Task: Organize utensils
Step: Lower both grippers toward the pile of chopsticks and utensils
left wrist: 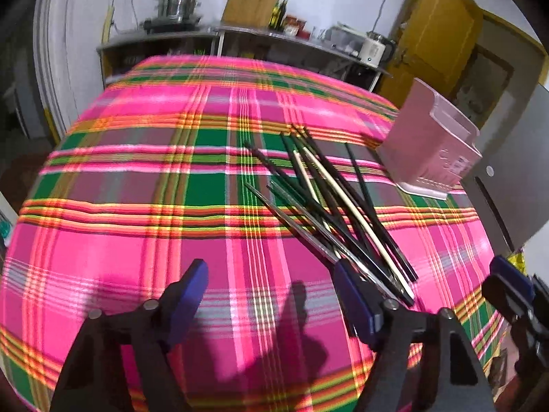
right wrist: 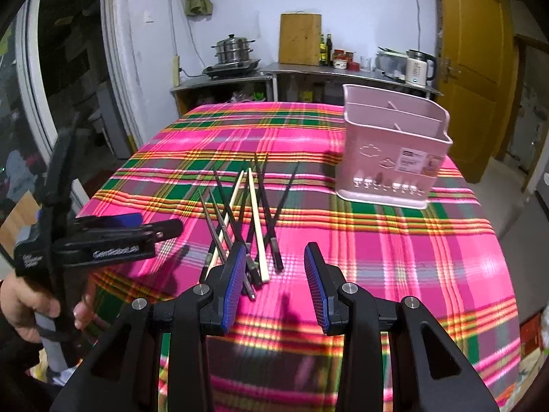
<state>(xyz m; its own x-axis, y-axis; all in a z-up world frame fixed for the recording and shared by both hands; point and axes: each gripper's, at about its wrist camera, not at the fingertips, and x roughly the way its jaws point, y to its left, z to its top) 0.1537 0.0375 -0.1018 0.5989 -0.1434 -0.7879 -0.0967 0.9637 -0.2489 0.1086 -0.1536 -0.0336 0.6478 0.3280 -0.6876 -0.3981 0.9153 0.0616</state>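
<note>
A loose pile of chopsticks (left wrist: 329, 202), mostly black with two pale ones, lies on the plaid tablecloth (left wrist: 137, 178); it also shows in the right wrist view (right wrist: 247, 213). A pink utensil holder (right wrist: 391, 147) with empty compartments stands upright behind the pile, and shows in the left wrist view (left wrist: 429, 144). My left gripper (left wrist: 274, 285) is open and empty, its right finger beside the near ends of the pile. My right gripper (right wrist: 274, 274) is open and empty, its left finger over the near ends. The left gripper also shows in the right wrist view (right wrist: 151, 226).
A counter (right wrist: 308, 68) behind the table holds a steamer pot (right wrist: 233, 48), a cutting board, bottles and a kettle (right wrist: 418, 68). A yellow door (right wrist: 470, 51) stands at the right. The table edge falls away at the right and near side.
</note>
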